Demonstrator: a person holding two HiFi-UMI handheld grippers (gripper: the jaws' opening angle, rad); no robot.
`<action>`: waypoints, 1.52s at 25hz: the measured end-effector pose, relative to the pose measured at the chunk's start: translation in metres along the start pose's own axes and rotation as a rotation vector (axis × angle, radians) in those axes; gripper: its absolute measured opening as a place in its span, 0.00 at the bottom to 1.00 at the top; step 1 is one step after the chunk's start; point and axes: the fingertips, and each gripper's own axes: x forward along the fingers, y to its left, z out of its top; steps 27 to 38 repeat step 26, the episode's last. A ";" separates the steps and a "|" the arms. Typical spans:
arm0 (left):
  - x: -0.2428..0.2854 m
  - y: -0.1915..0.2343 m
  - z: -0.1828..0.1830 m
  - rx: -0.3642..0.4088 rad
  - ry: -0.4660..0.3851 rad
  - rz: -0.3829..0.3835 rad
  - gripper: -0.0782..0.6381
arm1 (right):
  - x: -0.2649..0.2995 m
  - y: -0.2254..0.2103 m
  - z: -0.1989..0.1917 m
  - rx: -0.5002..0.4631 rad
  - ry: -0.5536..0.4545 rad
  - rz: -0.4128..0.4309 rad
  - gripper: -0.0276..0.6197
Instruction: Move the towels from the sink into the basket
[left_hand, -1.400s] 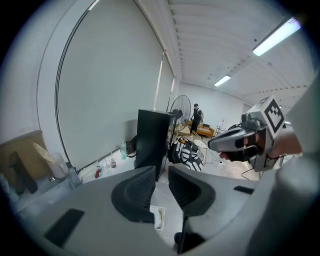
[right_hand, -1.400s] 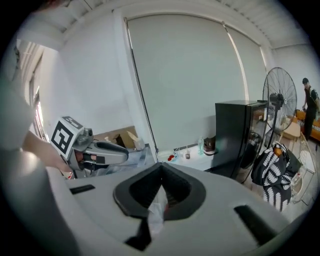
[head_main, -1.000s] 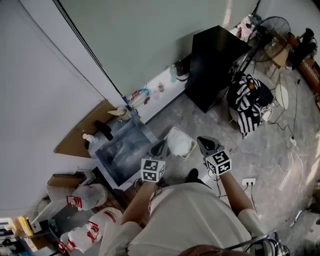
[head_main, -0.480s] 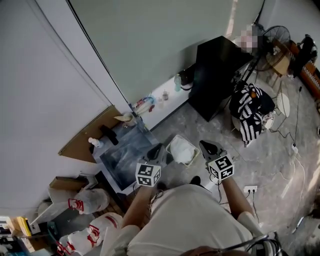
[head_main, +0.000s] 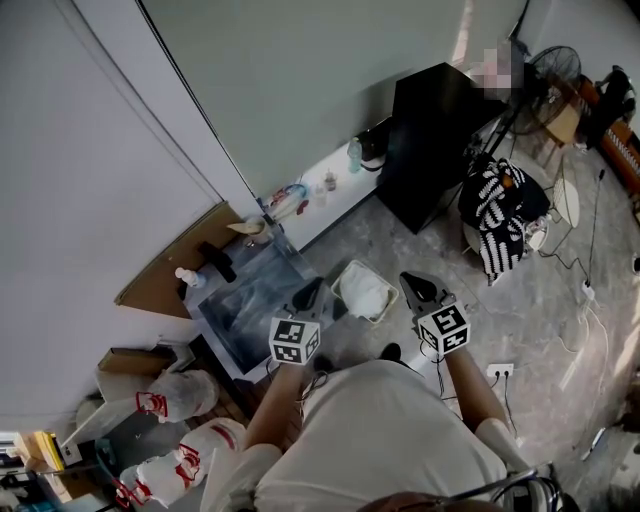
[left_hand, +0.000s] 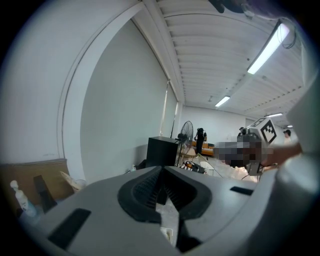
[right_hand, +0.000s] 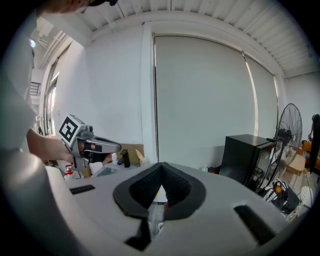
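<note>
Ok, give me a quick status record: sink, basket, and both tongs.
sink: steel basin left of the basket; no towel visible in it from the head view
basket: beside the sink, white towel inside
left tongs: shut, nothing between them, over the sink's edge nearest the basket
right tongs: shut, nothing between them, just right of the basket
</note>
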 end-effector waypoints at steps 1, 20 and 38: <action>0.001 0.001 0.000 0.001 0.000 -0.001 0.14 | 0.000 0.000 0.001 -0.001 -0.003 0.001 0.04; 0.006 -0.002 -0.002 -0.017 0.009 -0.006 0.14 | -0.006 -0.005 0.002 0.021 -0.028 -0.009 0.04; 0.005 -0.006 -0.006 -0.026 0.015 -0.007 0.14 | -0.009 -0.005 0.000 0.020 -0.026 -0.010 0.04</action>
